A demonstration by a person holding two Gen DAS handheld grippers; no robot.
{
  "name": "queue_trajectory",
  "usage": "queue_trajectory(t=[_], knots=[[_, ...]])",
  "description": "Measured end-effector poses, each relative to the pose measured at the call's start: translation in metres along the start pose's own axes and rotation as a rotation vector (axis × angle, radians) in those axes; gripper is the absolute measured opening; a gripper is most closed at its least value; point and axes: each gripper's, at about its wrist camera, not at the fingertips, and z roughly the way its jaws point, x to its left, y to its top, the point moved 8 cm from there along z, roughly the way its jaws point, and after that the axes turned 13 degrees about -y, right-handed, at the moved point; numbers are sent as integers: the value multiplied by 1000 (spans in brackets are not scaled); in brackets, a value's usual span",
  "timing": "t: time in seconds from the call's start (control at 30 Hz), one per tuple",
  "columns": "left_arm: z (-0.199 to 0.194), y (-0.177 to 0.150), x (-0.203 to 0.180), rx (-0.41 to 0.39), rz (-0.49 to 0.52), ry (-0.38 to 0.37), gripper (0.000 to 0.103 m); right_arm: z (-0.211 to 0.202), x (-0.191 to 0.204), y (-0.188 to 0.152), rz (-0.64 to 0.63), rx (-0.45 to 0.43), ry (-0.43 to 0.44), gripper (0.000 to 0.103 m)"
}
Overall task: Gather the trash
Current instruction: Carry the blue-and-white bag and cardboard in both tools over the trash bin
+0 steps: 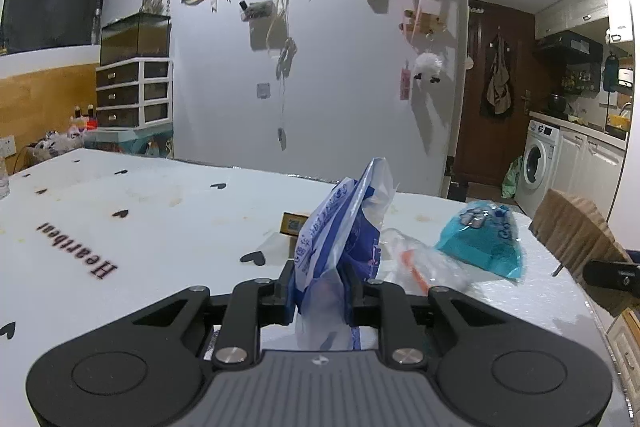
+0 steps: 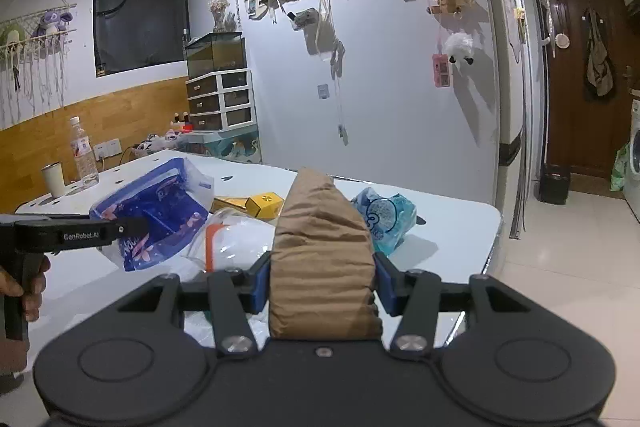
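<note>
Both grippers point slightly downward over the white desk (image 1: pixel 160 219) with black heart prints.

Left gripper (image 1: pixel 322 285): fingers narrow, pinching a crumpled blue-and-white plastic bag (image 1: pixel 340 227). The bag sits between the finger pads and rises above them, its long axis near upright, the top leaning a little right. A hand (image 2: pixel 28 291) grips this tool's handle at the left edge of the right wrist view.

Right gripper (image 2: pixel 322 283): blue-padded fingers closed on a brown ribbed paper wrapper (image 2: pixel 324 247). It stands upright between the pads and tapers to a point at the top.

On the desk beyond: a teal plastic packet (image 2: pixel 386 223), a clear plastic bag with an orange strip (image 2: pixel 228 243), and a small yellow box (image 2: pixel 264 205).
</note>
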Motion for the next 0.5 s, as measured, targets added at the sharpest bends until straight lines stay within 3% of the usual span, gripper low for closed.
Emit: queue_trajectory(t=[0.5], knots=[[-37, -22, -62, -16, -15, -55, 23, -55, -19, -15, -7, -2, -101, 53]])
